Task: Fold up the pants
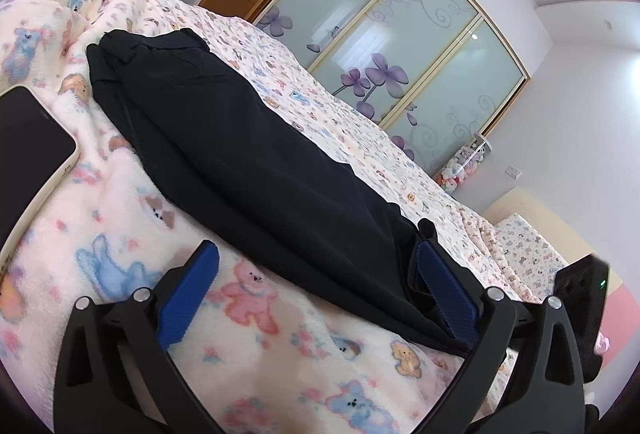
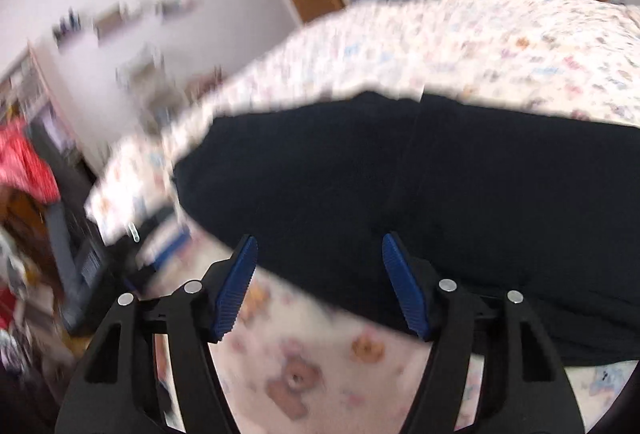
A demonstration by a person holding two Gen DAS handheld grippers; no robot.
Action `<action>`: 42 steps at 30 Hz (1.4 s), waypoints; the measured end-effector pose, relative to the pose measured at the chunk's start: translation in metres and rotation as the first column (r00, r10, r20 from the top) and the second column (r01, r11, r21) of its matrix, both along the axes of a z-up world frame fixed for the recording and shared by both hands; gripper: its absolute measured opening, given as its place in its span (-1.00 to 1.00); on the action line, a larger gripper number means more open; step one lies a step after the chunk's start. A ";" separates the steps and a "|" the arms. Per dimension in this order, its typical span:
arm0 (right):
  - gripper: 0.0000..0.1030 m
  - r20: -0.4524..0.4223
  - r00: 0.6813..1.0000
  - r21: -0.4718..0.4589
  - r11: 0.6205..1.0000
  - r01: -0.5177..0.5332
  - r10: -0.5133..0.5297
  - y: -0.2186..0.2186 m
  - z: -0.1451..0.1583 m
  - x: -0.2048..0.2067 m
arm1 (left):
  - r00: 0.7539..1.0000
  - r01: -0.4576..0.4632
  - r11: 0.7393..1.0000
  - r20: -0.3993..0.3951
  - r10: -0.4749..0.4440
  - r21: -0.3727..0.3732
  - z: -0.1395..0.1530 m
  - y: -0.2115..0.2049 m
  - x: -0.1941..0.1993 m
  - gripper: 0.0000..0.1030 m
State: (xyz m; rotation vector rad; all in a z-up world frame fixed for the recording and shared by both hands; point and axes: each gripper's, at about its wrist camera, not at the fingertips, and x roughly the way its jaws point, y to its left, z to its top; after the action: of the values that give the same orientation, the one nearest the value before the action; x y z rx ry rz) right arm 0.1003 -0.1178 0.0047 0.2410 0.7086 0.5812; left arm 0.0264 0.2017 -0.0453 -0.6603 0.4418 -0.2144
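Lying lengthwise ahead of the left hand-held gripper point(image 1: 316, 286), the black fabric pants point(image 1: 240, 154) on the fleece bear-print bed blanket point(image 1: 280, 362) appeared folded leg-over-leg. Both it and the right hand-held gripper point(image 2: 318, 282) stood open, gripping nothing; crosswise folds remained.

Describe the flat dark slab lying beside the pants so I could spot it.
Start at the bed's teddy-bear blanket in the left wrist view. Left of the black pants, at the picture's edge, lies a phone. Its glossy black screen and cream case make it the only hard, flat thing there.
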 end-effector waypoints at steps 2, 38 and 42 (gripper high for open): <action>0.42 0.048 0.996 0.018 0.997 0.072 -0.073 -0.009 0.005 0.004 | 1.000 0.000 1.000 -0.002 0.000 0.004 0.000 -0.001 0.001 0.94; 0.38 0.045 0.999 -0.304 0.953 -0.002 0.016 0.028 -0.009 0.021 | 0.877 -0.177 0.863 -0.473 -0.079 -0.474 -0.010 0.083 0.090 0.96; 0.00 -0.041 0.999 -0.341 0.940 0.005 -0.020 0.028 -0.032 0.039 | 0.878 -0.172 0.860 -0.471 -0.088 -0.481 -0.012 0.086 0.096 0.96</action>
State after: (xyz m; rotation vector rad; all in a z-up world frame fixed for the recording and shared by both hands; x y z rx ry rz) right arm 0.1392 -0.0895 -0.0276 -0.0656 0.8370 0.4329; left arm 0.1220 0.2875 -0.0570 -1.2633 0.8652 -0.1198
